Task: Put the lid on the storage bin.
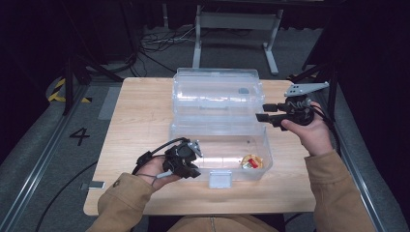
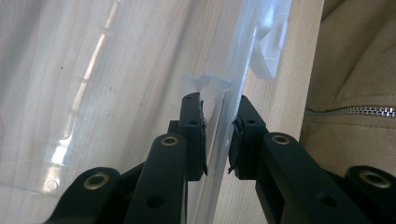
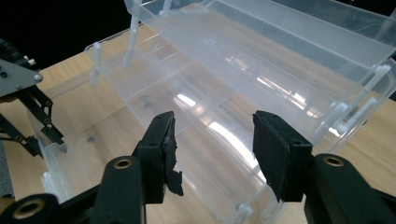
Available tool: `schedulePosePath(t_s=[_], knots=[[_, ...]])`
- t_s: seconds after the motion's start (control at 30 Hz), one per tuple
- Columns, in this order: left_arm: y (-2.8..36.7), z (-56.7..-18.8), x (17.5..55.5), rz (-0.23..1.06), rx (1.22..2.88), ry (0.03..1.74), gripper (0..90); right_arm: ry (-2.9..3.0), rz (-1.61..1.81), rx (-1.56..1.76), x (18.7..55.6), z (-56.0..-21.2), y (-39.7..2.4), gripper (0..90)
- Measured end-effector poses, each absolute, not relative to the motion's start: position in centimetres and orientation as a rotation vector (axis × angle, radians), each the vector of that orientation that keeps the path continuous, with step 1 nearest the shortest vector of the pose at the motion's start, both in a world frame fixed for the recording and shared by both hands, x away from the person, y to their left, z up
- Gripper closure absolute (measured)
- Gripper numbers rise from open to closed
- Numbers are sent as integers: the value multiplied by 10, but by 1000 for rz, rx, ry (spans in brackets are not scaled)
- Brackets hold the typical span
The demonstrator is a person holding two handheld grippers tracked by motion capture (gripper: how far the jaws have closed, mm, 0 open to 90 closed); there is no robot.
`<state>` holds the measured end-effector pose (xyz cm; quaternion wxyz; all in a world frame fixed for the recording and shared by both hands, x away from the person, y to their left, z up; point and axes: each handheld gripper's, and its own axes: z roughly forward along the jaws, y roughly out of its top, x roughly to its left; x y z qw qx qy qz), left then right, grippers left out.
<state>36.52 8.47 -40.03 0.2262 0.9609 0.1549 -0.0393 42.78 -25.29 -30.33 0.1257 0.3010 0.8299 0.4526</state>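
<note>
**Box wall between the left gripper's pads; right gripper held free**

Box (image 1: 220, 145) of clear plastic sits open in the middle of the table (image 1: 140, 121), its lid (image 1: 217, 89) tipped back on the far side. The left gripper (image 1: 189, 162) is at the box's near left corner. In the left gripper view its two black jaws stand one on each side of the thin front wall (image 2: 219, 135); the pads look closed on that wall, though the clear plastic makes the contact hard to judge. A white latch (image 2: 268, 56) shows further along the same rim.

The right gripper (image 1: 263, 112) hangs off the box's right side, near the hinge line and clear of the plastic. Its jaws stand apart with nothing between them, looking over the lid (image 3: 280, 60) and the tray (image 3: 140, 107).

The box is smooth, glossy and see-through, rectangular with rounded corners and moulded ribs; the pale wood grain of the table shows through it. A small round yellow and red thing (image 1: 251, 162) lies inside at the near right corner. The gripper pads are matte black and rough-edged.
</note>
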Motion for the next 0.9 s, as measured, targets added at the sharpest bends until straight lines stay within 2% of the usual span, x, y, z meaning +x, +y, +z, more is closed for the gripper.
schedulePosePath(t_s=[0.3, 0.37, 0.4, 0.5, 0.9], knots=[[85, -401, 366, -117, 2645, 421, 779, 2440, 1315, 832, 458, -298, -235, 528], [87, -406, 370, -166, 2625, 433, 760, 2439, 1297, 820, 464, -299, -231, 534], [83, -417, 375, -198, 2666, 437, 740, 2437, 1292, 821, 466, -299, -229, 534], [71, -421, 367, -62, 2772, 436, 792, 2445, 1271, 837, 474, -302, -224, 536], [73, -420, 367, -78, 2761, 413, 808, 2510, 1213, 857, 488, -312, -211, 583]])
